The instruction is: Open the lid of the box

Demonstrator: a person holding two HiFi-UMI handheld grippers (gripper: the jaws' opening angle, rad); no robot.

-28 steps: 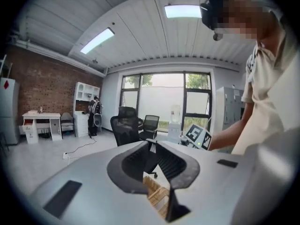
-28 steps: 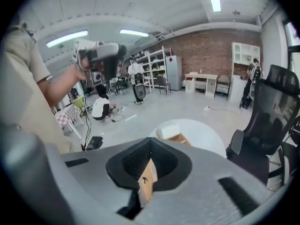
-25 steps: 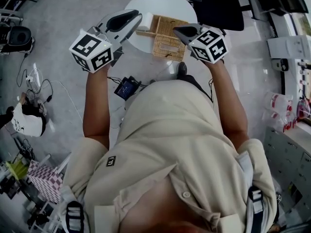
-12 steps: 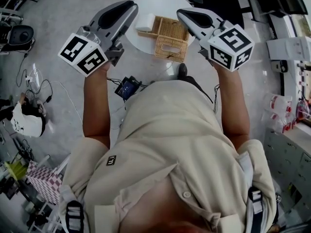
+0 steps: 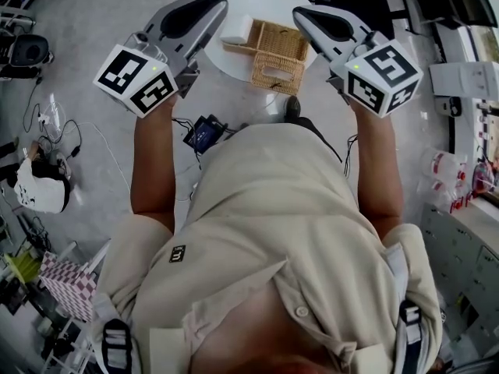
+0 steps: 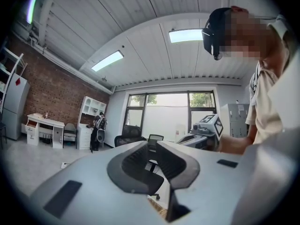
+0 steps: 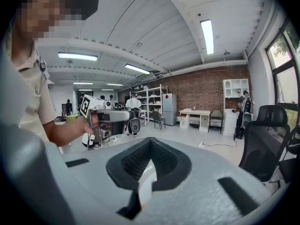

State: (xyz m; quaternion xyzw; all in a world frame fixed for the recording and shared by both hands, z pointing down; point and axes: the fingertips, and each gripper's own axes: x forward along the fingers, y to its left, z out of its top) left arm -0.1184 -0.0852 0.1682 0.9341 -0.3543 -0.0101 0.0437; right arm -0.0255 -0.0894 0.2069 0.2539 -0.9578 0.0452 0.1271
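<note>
Two tools are up in front of me, one to each side of the box (image 5: 279,44), both level with each other and well above the desk (image 5: 226,62). The left tool (image 5: 217,6) has its jaws a little apart with nothing between them. The right tool (image 5: 301,14) has its jaws pressed together, also on nothing.

The box sits on the round white desk, below and between the two tips, somewhat nearer the right tool. It is woven wicker, and its long axis runs across me from left to right, tilted a little. The tray shows hollow from above. A second wicker panel with a slot in it, which I take for the lid (image 5: 273,73), lies against the tray's near side. A white block (image 5: 236,29) lies at the box's left end, on the left tool's side.

By my reading the lid is already swung open. If anything is left to do, it means coming down onto the box from above, and the right tool has the shorter way.
</note>
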